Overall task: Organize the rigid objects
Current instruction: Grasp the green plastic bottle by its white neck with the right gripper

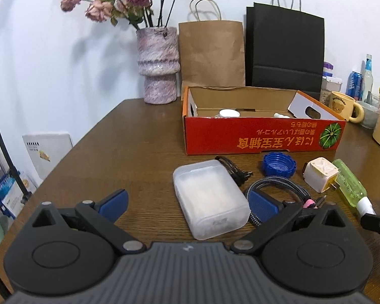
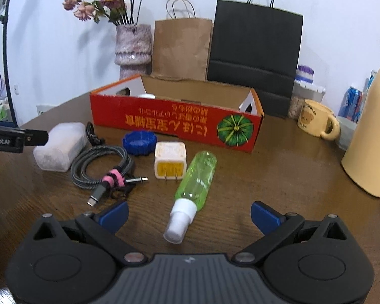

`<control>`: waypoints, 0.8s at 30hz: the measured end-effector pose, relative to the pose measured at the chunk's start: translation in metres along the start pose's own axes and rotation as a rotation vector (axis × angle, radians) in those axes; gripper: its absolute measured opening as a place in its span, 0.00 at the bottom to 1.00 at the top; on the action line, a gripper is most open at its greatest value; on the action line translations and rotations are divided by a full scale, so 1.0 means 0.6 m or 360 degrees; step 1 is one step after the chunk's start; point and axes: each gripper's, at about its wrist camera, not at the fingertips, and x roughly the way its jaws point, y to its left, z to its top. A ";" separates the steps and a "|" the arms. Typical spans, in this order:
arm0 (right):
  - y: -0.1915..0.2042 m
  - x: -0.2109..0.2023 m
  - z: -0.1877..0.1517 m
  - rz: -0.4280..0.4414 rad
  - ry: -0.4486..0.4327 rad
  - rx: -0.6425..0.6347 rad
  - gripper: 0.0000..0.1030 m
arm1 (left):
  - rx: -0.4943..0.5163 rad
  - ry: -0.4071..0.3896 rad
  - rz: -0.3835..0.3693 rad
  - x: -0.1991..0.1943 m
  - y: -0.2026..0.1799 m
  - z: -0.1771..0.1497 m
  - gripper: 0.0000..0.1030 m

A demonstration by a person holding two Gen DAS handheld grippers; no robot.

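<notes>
A translucent plastic case [image 1: 210, 197] lies on the wooden table [image 1: 114, 152] between the blue pads of my open left gripper [image 1: 188, 204]; it also shows in the right wrist view [image 2: 59, 149]. A green spray bottle [image 2: 193, 186] with a white cap lies between the pads of my open right gripper [image 2: 190, 216]. Nearby lie a white charger plug [image 2: 169, 163], a blue bottle cap [image 2: 139, 141] and a coiled braided cable [image 2: 101, 169]. The red cardboard box [image 1: 263, 136] stands behind, open, with white items inside.
A vase of dried flowers [image 1: 159, 65], a brown paper bag [image 1: 211, 53] and a black bag [image 1: 285, 50] stand at the back wall. A yellow mug [image 2: 315, 121], cans and a cream kettle [image 2: 372, 136] stand at the right.
</notes>
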 end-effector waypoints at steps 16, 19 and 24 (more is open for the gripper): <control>-0.024 0.079 0.035 -0.0031 0.0065 0.0137 0.74 | -0.0079 0.0006 -0.0010 0.011 0.015 0.004 1.00; -0.025 0.094 0.036 -0.0010 0.0094 0.0156 0.63 | -0.0086 0.0014 0.0000 0.015 0.015 0.005 1.00; -0.025 0.097 0.032 0.0024 0.0080 0.0176 0.34 | -0.0105 0.0021 -0.0001 0.019 0.017 0.004 1.00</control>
